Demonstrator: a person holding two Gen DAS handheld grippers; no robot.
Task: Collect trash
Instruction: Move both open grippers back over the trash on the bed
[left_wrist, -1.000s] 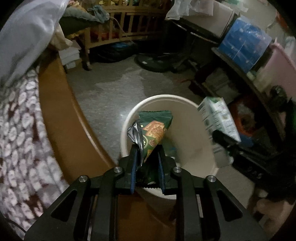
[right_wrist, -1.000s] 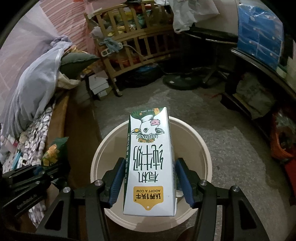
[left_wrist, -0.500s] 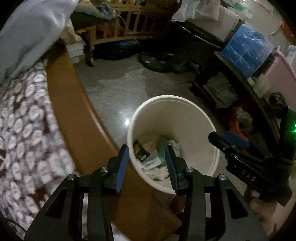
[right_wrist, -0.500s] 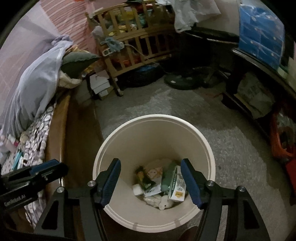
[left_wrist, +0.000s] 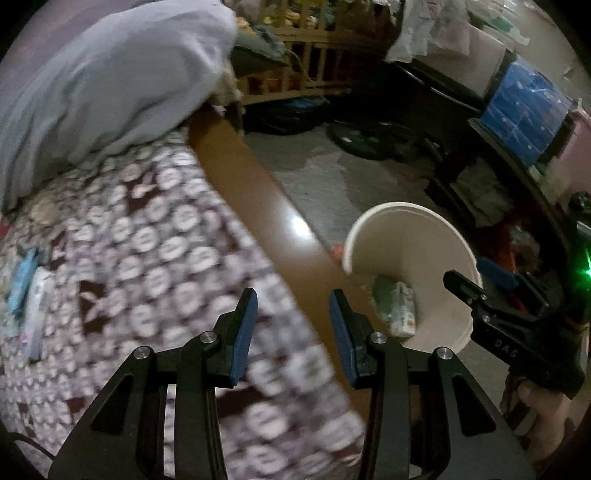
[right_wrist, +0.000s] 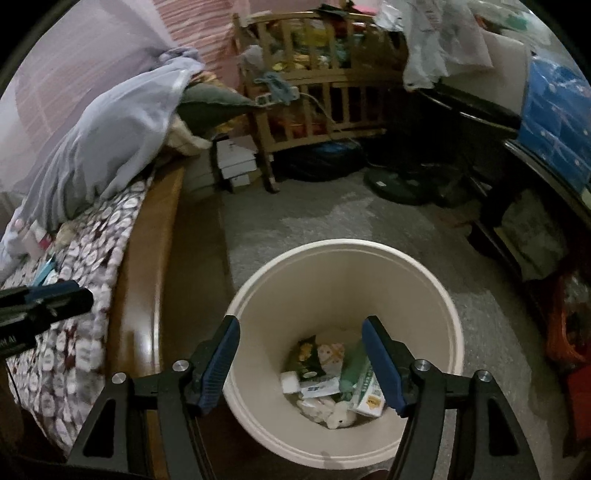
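A: Right wrist view: right gripper (right_wrist: 300, 360) above the bin (right_wrist: 448, 295), jaws opening with nothing between them.

B: Left gripper (left_wrist: 293, 334)?

A: Off to the bed side of the bin, over the bedspread (left_wrist: 155, 258). Jaws apart, empty.

B: Bin contents?

A: A heap at the bottom: milk carton (right_wrist: 365, 391) by the wall nearest the camera, green wrapper (right_wrist: 306, 356) beside it, a white block, crumpled white paper, flat packets. Well under half full, by the look of it. From the left wrist view only the carton (left_wrist: 397, 314) shows inside, lying against the wall.

B: Step in hand?

A: Probably between drops: both grippers unloaded, left one turned toward the bed for more.

B: More trash there?

A: Small flat packets (left_wrist: 27, 291) on the bedspread, well away from the bin, near the pillow (left_wrist: 110, 81) end. Blurred, so hard to tell what kind. Seemingly the next targets.

B: Next move?

A: Likely a reach across the bed rail (left_wrist: 258, 192), away from the bin, then a low approach to pinch a thin packet off soft cloth without catching the fabric. Jaws wide enough already for that.

B: Right one?

A: Free to follow or wait over the bin.
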